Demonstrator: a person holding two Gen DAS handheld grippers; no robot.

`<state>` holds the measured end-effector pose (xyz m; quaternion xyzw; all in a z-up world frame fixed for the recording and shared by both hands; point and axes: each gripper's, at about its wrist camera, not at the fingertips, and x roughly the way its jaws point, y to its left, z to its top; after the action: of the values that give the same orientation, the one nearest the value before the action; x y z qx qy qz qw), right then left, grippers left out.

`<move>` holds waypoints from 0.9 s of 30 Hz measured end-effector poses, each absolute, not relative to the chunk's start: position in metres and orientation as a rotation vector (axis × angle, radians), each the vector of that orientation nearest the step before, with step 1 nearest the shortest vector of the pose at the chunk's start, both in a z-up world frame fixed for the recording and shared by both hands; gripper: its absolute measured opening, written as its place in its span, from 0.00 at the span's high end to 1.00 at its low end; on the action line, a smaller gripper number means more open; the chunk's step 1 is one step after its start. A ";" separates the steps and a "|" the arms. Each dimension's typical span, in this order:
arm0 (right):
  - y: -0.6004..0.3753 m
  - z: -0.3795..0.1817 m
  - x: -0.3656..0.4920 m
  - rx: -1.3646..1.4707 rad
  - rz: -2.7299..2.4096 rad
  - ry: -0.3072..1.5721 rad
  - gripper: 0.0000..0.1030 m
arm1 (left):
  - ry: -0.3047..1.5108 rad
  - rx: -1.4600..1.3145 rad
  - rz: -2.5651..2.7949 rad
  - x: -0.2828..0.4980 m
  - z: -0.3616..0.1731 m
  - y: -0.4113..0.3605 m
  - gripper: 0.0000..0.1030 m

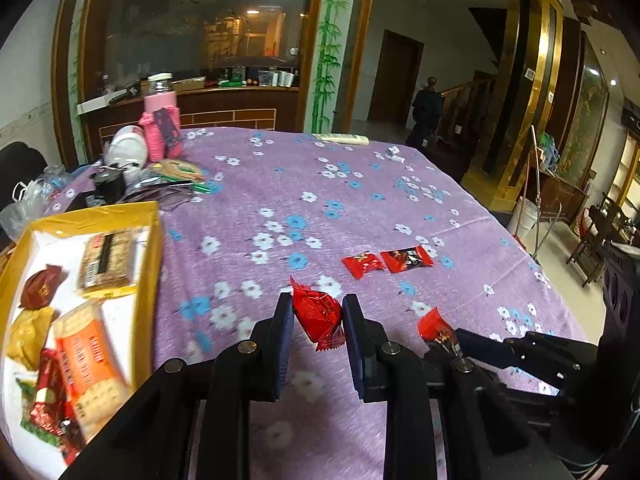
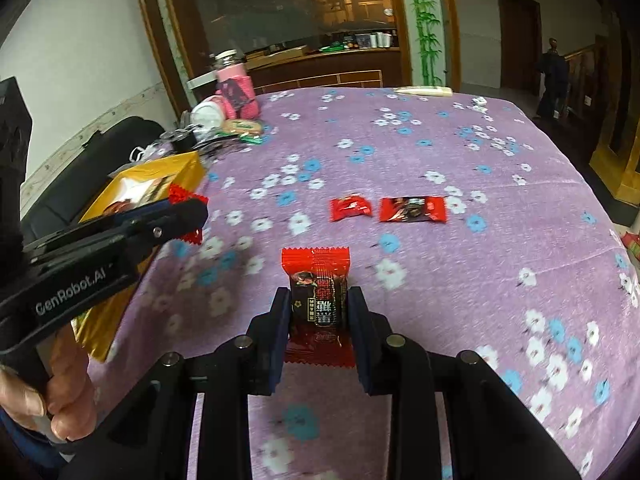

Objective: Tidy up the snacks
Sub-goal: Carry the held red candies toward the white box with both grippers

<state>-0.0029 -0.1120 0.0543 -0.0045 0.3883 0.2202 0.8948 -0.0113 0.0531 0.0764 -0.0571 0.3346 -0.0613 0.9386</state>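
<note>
Left gripper (image 1: 318, 322): clamped on a round red candy (image 1: 318, 316), the pads pressing its sides; the candy is held above the cloth, its crimped ends sticking out up and down.
Right gripper (image 2: 319, 312): clamped on a red-and-black snack packet (image 2: 318, 300), gripped at its dark middle, the red crimped ends showing above and below the pads.
Both grippers: side by side over the near part of the table, the left one closer to the box; a person's hand (image 2: 60, 396) grips the left one's handle.
Table (image 1: 360, 200): covered by a purple cloth with white and blue flowers.
Yellow box (image 1: 152, 248): at the table's left edge, open, white inside; it holds a brown-wrapped sweet, a yellow one, a grain-bar pack, an orange cracker pack and some red wrappers.
Loose snacks: a small red candy (image 2: 350, 208) and a longer red-and-black packet (image 2: 412, 209) lie just beside each other near the middle of the table, well apart from the box.
Far left corner: a pink-sleeved jar (image 1: 160, 120), a white dish and mixed clutter.
Far edge: a pale flat remote-like thing (image 1: 342, 139).
</note>
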 end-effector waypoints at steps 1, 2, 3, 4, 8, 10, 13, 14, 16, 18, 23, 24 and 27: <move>-0.108 0.055 -0.007 -0.013 0.466 0.804 0.74 | 0.679 -0.119 -0.119 -0.015 0.077 0.057 0.75; -0.104 0.055 -0.009 -0.015 0.475 0.804 0.74 | 0.674 -0.122 -0.112 -0.019 0.078 0.062 0.75; -0.099 0.055 -0.013 -0.019 0.485 0.804 0.74 | 0.668 -0.127 -0.104 -0.023 0.080 0.067 0.75; -0.095 0.056 -0.015 -0.025 0.495 0.802 0.74 | 0.665 -0.131 -0.099 -0.026 0.081 0.071 0.75; -0.077 0.058 -0.026 -0.039 0.534 0.803 0.74 | 0.648 -0.155 -0.076 -0.040 0.085 0.091 0.75; -0.069 0.059 -0.030 -0.049 0.550 0.805 0.74 | 0.636 -0.166 -0.065 -0.047 0.087 0.101 0.75; -0.056 0.060 -0.038 -0.061 0.579 0.808 0.74 | 0.618 -0.187 -0.047 -0.055 0.090 0.116 0.75; -0.051 0.060 -0.040 -0.065 0.590 0.809 0.74 | 0.614 -0.190 -0.041 -0.057 0.091 0.120 0.75; -0.043 0.060 -0.044 -0.077 0.607 0.809 0.74 | 0.602 -0.199 -0.025 -0.061 0.091 0.129 0.75; -0.034 0.060 -0.048 -0.089 0.624 0.810 0.73 | 0.596 -0.214 -0.011 -0.065 0.091 0.140 0.75; -0.015 0.060 -0.056 -0.114 0.662 0.817 0.73 | 0.589 -0.241 0.033 -0.073 0.087 0.167 0.75; -0.011 0.060 -0.058 -0.117 0.671 0.819 0.73 | 0.589 -0.245 0.042 -0.074 0.086 0.171 0.75; -0.002 0.061 -0.061 -0.127 0.690 0.818 0.73 | 0.593 -0.266 0.077 -0.077 0.081 0.190 0.75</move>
<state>-0.0611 -0.0016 0.0613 -0.0605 0.3895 0.3285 0.8583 -0.0771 0.1898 0.0810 -0.1308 0.2911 0.0376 0.9470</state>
